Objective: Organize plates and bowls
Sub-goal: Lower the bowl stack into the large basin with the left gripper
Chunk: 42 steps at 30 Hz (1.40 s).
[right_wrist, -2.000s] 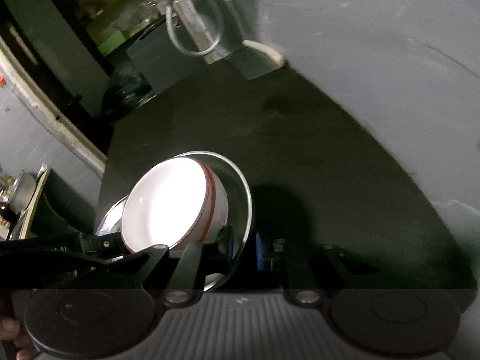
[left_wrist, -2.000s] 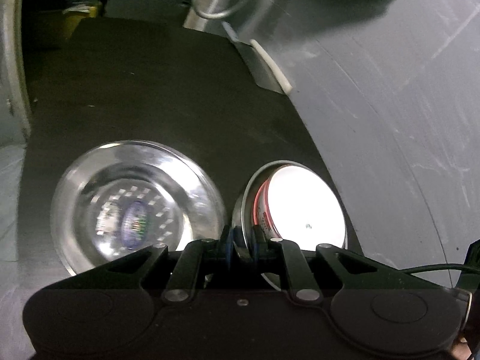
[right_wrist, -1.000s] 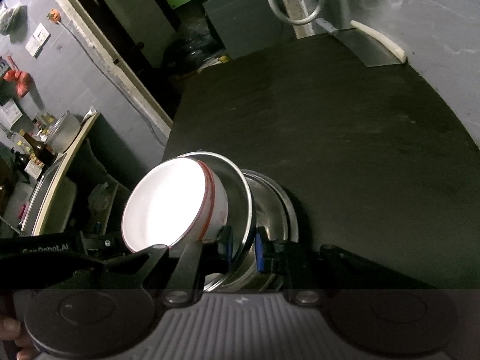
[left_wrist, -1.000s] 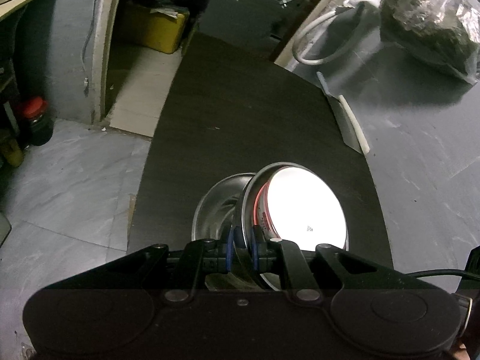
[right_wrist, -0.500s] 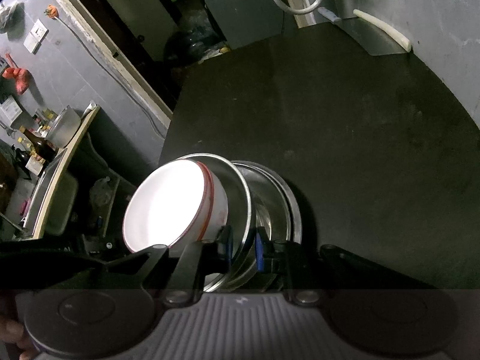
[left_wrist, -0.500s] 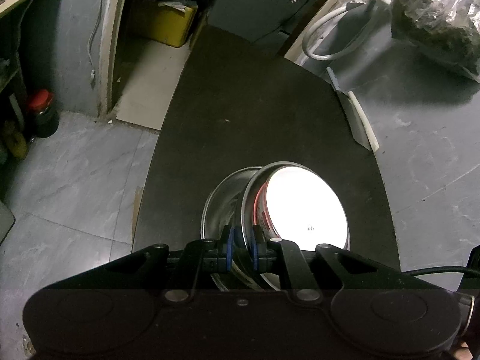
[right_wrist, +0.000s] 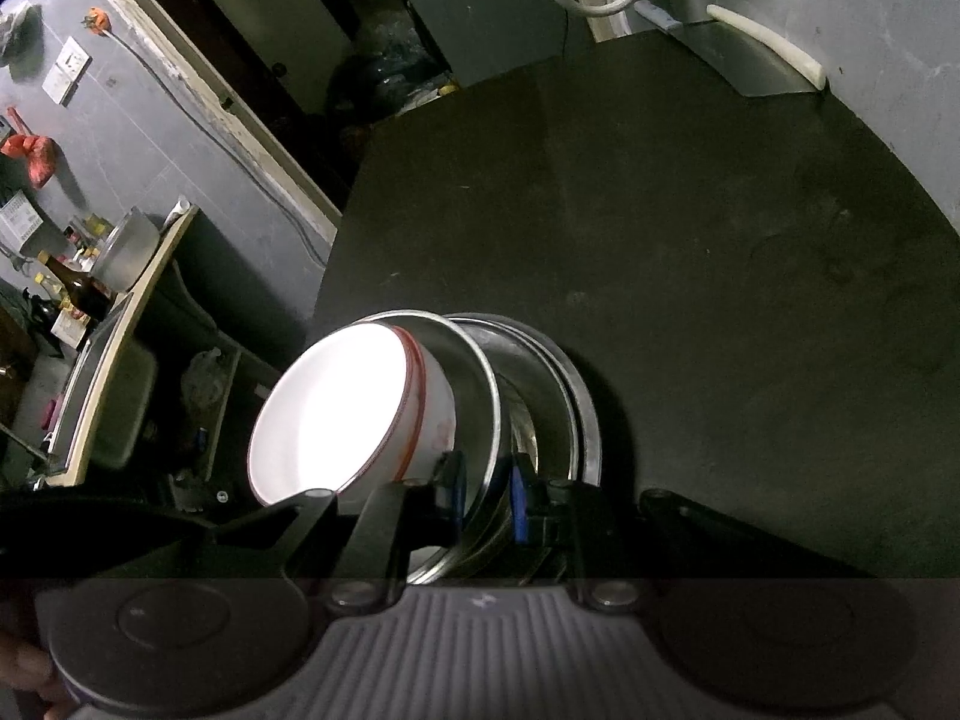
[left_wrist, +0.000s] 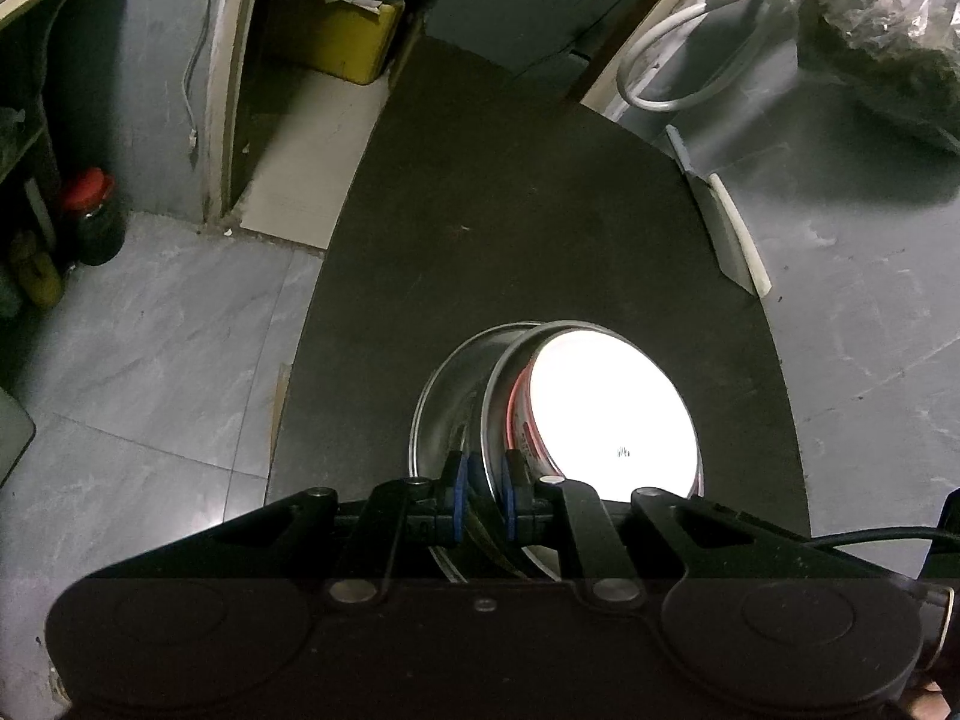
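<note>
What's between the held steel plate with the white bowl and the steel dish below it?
Nothing visible. Both tools, left and right, grip the steel plate holding the white bowl, directly over the steel dish on the dark table.

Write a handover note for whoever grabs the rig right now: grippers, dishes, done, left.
Left gripper: shut on the steel plate rim.
Right gripper: shut on the same plate's opposite rim.
The white bowl with a red band sits in that plate. The pair is held tilted, over or partly in the steel bowl on the black table; contact can't be judged.
Done: white bowl nested in plate.
Left: probably settle the pair into the steel bowl, level, then release both grippers.
</note>
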Each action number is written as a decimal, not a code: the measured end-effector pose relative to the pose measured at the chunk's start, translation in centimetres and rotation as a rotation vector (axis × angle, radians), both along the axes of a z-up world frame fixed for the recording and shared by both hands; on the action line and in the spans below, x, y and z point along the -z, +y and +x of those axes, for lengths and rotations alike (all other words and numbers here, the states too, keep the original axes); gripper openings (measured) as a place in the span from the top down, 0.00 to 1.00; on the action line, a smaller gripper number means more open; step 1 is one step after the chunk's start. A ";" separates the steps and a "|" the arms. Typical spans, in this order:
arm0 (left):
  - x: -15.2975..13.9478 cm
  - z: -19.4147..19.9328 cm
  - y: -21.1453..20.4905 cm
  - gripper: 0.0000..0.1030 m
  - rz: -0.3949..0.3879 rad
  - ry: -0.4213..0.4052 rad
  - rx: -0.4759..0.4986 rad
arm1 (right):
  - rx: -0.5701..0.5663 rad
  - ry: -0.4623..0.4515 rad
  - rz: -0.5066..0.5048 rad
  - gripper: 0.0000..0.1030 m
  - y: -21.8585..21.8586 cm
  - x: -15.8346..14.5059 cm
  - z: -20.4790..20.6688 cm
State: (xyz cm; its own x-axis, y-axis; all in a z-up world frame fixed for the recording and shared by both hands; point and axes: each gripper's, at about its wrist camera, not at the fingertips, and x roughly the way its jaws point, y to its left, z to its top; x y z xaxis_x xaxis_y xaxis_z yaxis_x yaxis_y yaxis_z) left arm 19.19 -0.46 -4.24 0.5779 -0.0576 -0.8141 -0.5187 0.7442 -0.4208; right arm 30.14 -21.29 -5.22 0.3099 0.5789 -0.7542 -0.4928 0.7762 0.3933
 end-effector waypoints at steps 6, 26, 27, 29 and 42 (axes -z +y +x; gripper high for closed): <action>0.6 0.5 -0.1 0.89 -0.003 0.015 0.003 | 0.003 0.008 -0.008 0.83 0.0 0.2 -0.1; 0.9 0.9 -0.5 0.88 0.026 0.024 0.029 | 0.002 0.005 -0.015 0.83 0.0 0.2 -0.2; 0.9 0.9 -0.5 0.88 0.027 0.024 0.030 | 0.003 0.005 -0.015 0.83 0.0 0.2 -0.2; 1.0 0.9 -0.5 0.88 0.025 0.023 0.030 | 0.004 0.005 -0.015 0.83 0.0 0.2 -0.3; 0.9 0.8 -0.6 0.88 0.041 0.015 0.029 | -0.009 -0.013 -0.011 0.80 0.0 0.4 -0.2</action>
State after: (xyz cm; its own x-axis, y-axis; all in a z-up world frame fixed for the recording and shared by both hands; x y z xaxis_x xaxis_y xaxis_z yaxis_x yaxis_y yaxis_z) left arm 20.02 -1.10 -5.12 0.5640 -0.0406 -0.8247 -0.5028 0.7754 -0.3821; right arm 29.93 -21.34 -5.60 0.3140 0.5733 -0.7568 -0.5050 0.7758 0.3782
